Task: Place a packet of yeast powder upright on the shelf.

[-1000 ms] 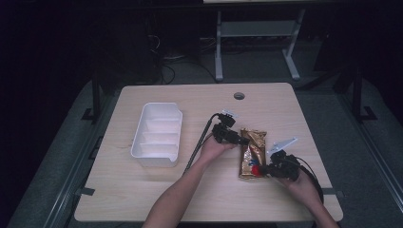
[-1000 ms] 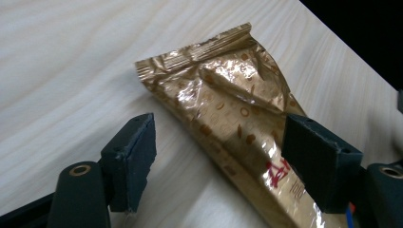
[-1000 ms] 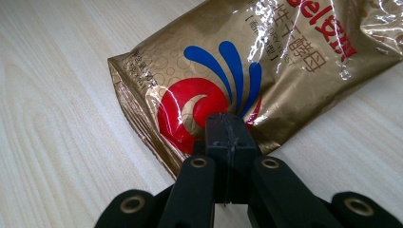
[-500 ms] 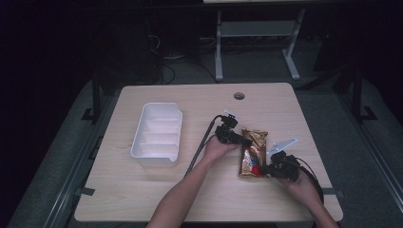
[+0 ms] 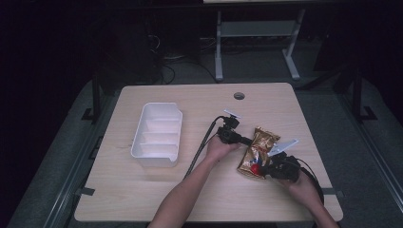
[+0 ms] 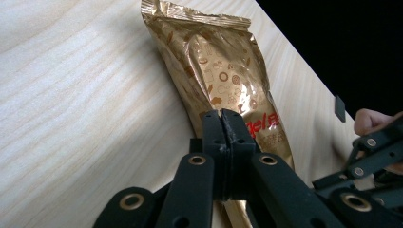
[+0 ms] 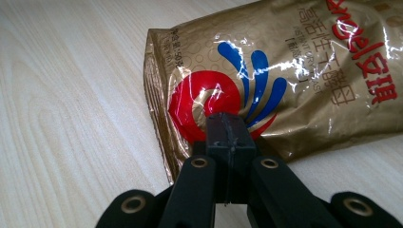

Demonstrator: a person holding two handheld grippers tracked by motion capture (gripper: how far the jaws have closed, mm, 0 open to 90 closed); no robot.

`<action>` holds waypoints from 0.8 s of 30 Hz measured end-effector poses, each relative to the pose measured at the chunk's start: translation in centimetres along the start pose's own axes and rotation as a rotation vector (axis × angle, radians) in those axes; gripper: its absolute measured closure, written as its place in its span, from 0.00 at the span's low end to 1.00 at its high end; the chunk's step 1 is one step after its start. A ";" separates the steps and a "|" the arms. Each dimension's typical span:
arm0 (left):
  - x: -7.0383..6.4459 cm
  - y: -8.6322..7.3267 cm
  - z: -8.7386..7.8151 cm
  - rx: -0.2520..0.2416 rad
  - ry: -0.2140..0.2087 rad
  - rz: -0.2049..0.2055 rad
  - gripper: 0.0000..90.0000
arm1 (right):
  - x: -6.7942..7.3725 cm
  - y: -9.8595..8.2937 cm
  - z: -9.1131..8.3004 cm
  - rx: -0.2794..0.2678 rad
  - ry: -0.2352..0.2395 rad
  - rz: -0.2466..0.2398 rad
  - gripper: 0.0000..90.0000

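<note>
Your high view takes in the tray [image 5: 158, 135], well left of the gold pouch [image 5: 257, 151]. Your left gripper [image 6: 223, 124] is pressed together at the pouch's long edge; your right gripper [image 7: 227, 127], jaws together, meets its red-swirl end.

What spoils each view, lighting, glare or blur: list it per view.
High view: the table is lit while the room behind it lies in darkness. Left gripper view: glare on the gold packet, own jaws soft. Right gripper view: white glare streaks cross the packet's print, which stays sharp.
</note>
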State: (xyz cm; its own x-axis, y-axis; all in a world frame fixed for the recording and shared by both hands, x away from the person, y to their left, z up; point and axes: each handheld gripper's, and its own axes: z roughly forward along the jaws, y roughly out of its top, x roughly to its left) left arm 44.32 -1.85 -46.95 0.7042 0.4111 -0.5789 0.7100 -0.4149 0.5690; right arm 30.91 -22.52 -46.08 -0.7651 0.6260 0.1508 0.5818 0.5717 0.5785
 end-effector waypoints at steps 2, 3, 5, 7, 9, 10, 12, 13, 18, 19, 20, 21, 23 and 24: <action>-0.2 0.0 -0.1 -0.001 0.006 0.014 0.99 | 0.0 0.0 0.0 0.001 0.000 0.001 1.00; -0.2 0.0 -0.1 -0.001 0.006 0.014 0.99 | 0.0 0.0 0.0 0.001 0.000 0.001 1.00; -0.6 0.0 -0.5 -0.004 0.023 0.039 0.96 | -0.2 0.0 -0.1 0.005 0.010 0.011 0.99; -0.8 0.0 -0.7 -0.006 0.029 0.055 0.96 | -0.5 -0.1 -0.5 0.001 0.016 0.027 0.89; -1.4 -0.1 -1.4 -0.008 0.061 0.100 0.95 | -1.1 -0.1 -1.2 -0.030 0.015 0.061 0.85; -1.7 -0.2 -1.6 -0.011 0.063 0.106 0.93 | -1.5 -0.1 -1.7 -0.047 0.005 0.084 0.82; -2.3 -0.4 -1.9 -0.010 0.066 0.130 0.91 | -2.4 -0.2 -2.5 -0.078 -0.022 0.135 0.73; -2.3 -0.4 -1.9 -0.010 0.066 0.130 0.90 | -3.0 -0.2 -2.8 -0.089 -0.026 0.174 0.69; -3.8 -1.3 -2.1 0.027 0.078 0.202 0.91 | -6.4 -0.1 -3.3 -0.120 -0.057 0.318 0.52; -4.2 -1.8 -1.6 0.050 0.072 0.219 0.92 | -7.0 -0.1 -3.3 -0.128 -0.048 0.345 0.50; -4.4 -2.0 -1.3 0.064 0.071 0.228 0.92 | -7.6 0.1 -3.2 -0.128 -0.046 0.369 0.48; -4.6 -2.3 -0.9 0.080 0.078 0.243 0.92 | -8.0 0.3 -3.1 -0.124 -0.042 0.391 0.46; -4.7 -2.5 -0.6 0.099 0.087 0.257 0.92 | -8.4 0.5 -3.0 -0.124 -0.037 0.405 0.46; -4.9 -2.8 -0.3 0.096 0.093 0.268 0.93 | -9.0 0.9 -2.7 -0.123 -0.029 0.430 0.45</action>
State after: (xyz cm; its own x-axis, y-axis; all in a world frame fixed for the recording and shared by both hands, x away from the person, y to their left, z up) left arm 38.91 -2.47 -45.52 0.8671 0.3475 -0.3569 0.4981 -0.5921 0.6335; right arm 37.57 -29.04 -44.72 -0.4523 0.8083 0.3770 0.8065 0.1901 0.5599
